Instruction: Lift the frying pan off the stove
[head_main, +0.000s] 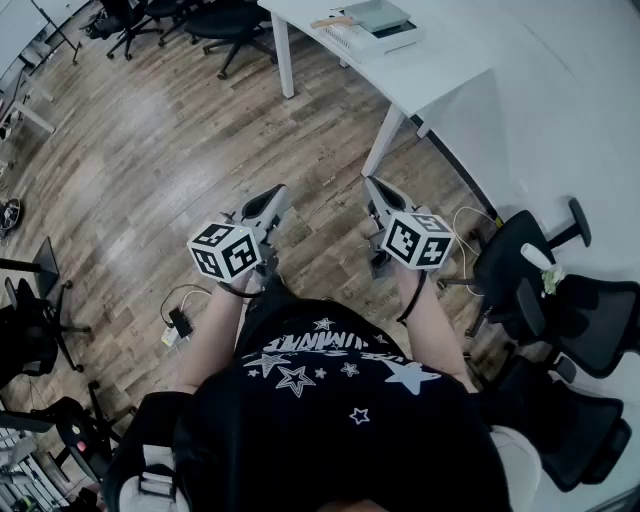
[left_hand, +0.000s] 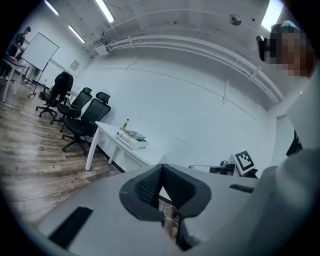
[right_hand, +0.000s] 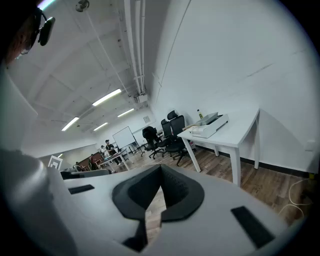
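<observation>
Head view: the left gripper (head_main: 272, 198) and right gripper (head_main: 374, 190) are held side by side, short of the white table (head_main: 440, 65).

Left gripper view: jaws pressed together on nothing, with the table beyond.

Right gripper view: jaws likewise closed and empty, the table well ahead.

No frying pan or stove shows in any view. The task seems unstarted, and the next move calls for finding the stove.

**Two grippers over bare floor**

The left hand-held gripper (head_main: 272, 198) and right hand-held gripper (head_main: 378, 192) are side by side, apart, above the wood floor (head_main: 150, 150). Beyond them is a white tabletop (head_main: 430, 70) bearing a tray (head_main: 372, 24). Black chairs (head_main: 560, 300) crowd the right.
</observation>
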